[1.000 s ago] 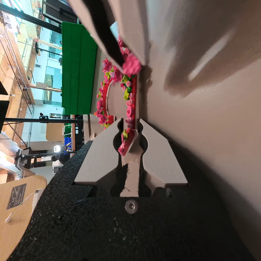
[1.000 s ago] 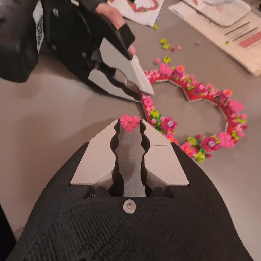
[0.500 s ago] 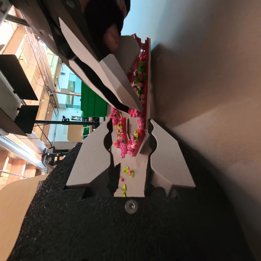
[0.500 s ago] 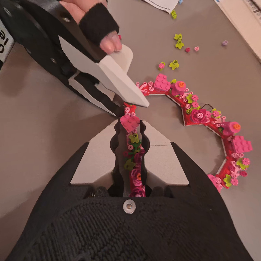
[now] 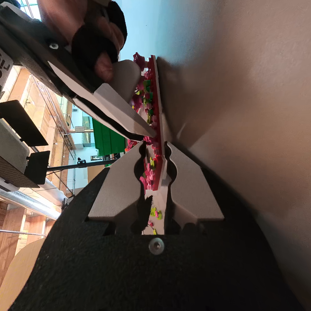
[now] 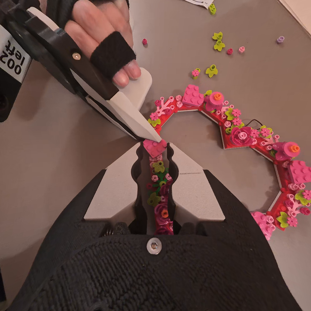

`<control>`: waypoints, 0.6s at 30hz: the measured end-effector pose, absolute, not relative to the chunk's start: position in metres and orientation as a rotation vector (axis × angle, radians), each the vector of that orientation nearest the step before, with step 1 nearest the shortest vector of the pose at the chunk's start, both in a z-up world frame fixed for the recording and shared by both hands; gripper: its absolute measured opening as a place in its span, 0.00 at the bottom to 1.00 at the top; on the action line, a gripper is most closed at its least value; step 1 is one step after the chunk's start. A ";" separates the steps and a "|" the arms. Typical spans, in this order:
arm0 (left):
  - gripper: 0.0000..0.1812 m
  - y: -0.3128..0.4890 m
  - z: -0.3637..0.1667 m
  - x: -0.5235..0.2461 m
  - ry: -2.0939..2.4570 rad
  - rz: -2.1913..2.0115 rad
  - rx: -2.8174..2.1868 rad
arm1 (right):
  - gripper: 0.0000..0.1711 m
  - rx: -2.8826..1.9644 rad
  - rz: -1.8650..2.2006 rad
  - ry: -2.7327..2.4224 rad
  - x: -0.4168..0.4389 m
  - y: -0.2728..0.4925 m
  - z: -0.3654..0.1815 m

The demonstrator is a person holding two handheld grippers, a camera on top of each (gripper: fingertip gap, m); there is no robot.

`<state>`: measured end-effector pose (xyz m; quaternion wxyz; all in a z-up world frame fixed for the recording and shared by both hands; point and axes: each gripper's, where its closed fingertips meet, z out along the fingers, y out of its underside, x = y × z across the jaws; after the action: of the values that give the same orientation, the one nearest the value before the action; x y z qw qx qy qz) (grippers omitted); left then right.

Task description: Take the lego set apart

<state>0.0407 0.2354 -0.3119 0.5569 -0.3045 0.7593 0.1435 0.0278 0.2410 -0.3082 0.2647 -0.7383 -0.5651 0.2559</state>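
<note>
The lego set is a red heart-shaped wreath [image 6: 240, 134] covered in pink flowers and lime leaves, flat on the grey table [image 6: 58, 159]. My right gripper [image 6: 154, 144] is shut on a pink heart brick [image 6: 154, 148] over the wreath's left arm. I cannot tell whether the brick touches the wreath. My left gripper [image 6: 156, 138] comes in from the upper left, its tips beside the heart brick. In the left wrist view the left gripper [image 5: 154, 143] is closed across the wreath's edge [image 5: 157, 104]. The right gripper [image 5: 151, 135] shows just above it.
Loose lime leaves [image 6: 218, 42], a small flower piece [image 6: 195, 73] and tiny pink and red studs [image 6: 229, 51] lie on the table beyond the wreath. A paper sheet [image 6: 198, 1] lies at the top edge. Two more pink heart bricks [image 6: 191, 96] sit on the wreath. My left and right fingertips are right by each other. The small flower piece [image 6: 195, 73] is about 11 cm from my right fingertips.
My right gripper moved forward over the wreath's left arm with the heart brick in it. My left gripper opened, slid along the wreath and narrowed on its edge beside the heart brick.
</note>
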 end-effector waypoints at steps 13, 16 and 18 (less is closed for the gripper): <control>0.08 0.237 -0.313 0.041 1.786 0.383 -0.704 | 0.30 -1.824 0.463 -1.507 0.038 0.233 -0.300; 0.08 0.239 -0.313 0.040 1.782 0.391 -0.714 | 0.33 -1.709 0.268 -1.554 0.047 0.228 -0.301; 0.08 0.239 -0.312 0.040 1.774 0.393 -0.718 | 0.35 -1.614 0.119 -1.597 0.050 0.227 -0.301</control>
<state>0.0404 0.2393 -0.3118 0.5595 -0.3047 0.7526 0.1665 0.0501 0.2269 -0.3011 0.4207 -0.6440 -0.6372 0.0475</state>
